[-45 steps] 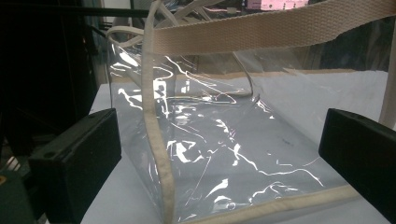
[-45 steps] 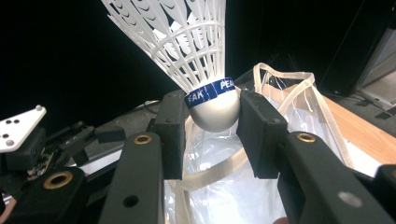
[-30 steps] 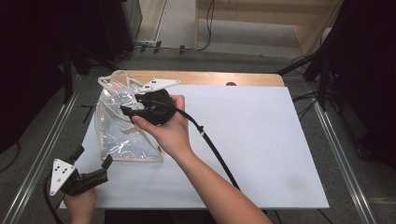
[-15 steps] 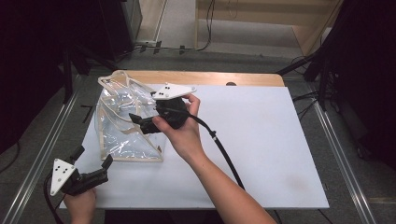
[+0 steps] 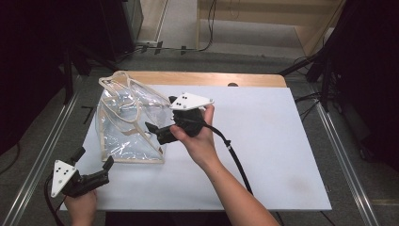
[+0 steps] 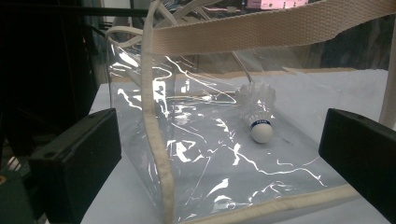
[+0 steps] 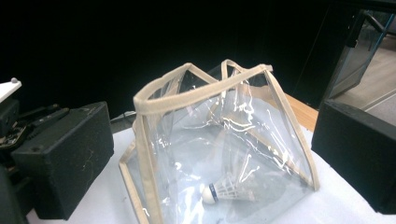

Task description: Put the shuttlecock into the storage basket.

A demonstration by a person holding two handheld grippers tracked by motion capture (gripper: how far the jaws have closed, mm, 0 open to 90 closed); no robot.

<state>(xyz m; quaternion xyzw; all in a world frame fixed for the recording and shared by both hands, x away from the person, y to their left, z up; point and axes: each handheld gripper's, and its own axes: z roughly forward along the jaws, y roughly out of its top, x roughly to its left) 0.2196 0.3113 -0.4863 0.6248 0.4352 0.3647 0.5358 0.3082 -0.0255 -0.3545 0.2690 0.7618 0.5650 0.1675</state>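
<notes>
from the high view, a clear bag with cream trim stands on the white table, near its left side. the right gripper sits just beside the bag's right edge, jaws spread. the left gripper hovers at the table's near left corner, jaws apart, holding nothing.

in the left gripper view, a shuttlecock lies inside the bag on its floor, cork end toward the camera.

in the right gripper view, the shuttlecock rests on its side at the bottom of the bag, between the released jaws.
</notes>
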